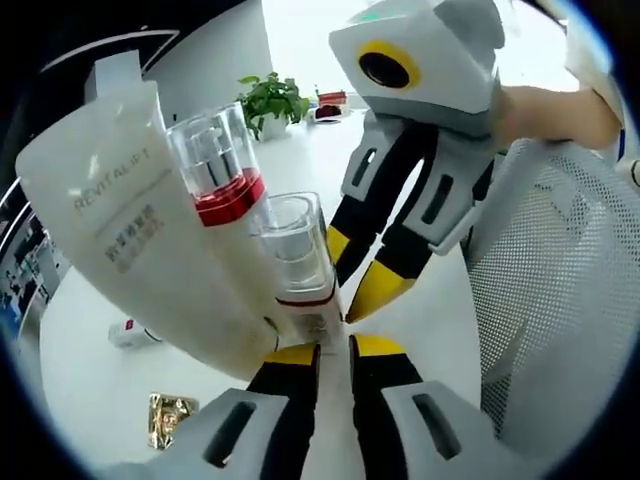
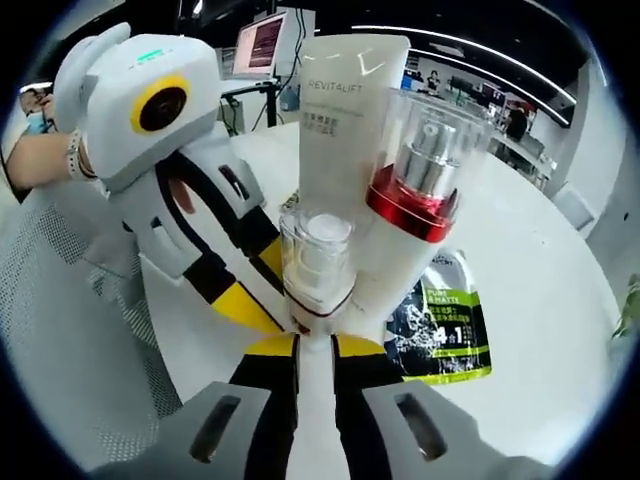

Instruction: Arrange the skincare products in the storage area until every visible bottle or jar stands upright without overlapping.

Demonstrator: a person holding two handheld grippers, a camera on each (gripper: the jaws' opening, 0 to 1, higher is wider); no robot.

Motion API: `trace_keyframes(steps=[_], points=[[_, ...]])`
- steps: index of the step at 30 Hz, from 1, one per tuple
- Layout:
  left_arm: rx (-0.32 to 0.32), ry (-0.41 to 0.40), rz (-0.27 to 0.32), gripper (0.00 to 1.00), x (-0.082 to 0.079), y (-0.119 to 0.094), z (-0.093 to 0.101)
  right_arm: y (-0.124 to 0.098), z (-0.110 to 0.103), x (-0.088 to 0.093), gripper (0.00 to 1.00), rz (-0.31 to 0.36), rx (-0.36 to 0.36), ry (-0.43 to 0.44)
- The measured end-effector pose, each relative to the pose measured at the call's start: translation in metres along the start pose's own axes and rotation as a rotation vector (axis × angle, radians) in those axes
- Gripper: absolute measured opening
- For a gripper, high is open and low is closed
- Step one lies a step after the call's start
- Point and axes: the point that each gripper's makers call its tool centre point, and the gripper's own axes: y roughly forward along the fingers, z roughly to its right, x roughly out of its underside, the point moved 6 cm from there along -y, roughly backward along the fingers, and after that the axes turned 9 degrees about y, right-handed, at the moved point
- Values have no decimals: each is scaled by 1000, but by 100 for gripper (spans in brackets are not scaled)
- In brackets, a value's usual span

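Table point(image 2: 560, 290): white, round.
Mesh basket point(image 1: 560, 330): white, at the table's edge, beside the cluster.
Tube point(image 1: 130, 220): white, marked REVITALIFT, standing behind the bottles.
Red-collared pump bottle point(image 2: 415, 205): clear cap, touching the tube.
Small pump bottle point(image 2: 315, 265): clear cap, in front.
Sachet point(image 2: 440, 325): green and black, flat on the table.
Left gripper point(image 1: 335, 350): jaws nearly together at the small bottle's base.
Right gripper point(image 2: 315, 345): clamped low on that same bottle.
Step, as judged: setting the small bottle upright. Next calls for a gentle release clear of its neighbours.
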Motion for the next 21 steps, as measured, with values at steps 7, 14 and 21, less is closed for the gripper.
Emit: trace_keyframes(steps=[7, 14, 21], points=[[-10, -12, 11, 14, -2, 0, -1, -1, 2, 0, 11, 5, 3, 9], [-15, 5, 11, 15, -2, 1, 0, -1, 2, -1, 11, 8, 11, -2], [-14, 14, 9, 15, -2, 1, 0, -1, 2, -2, 11, 7, 12, -3]])
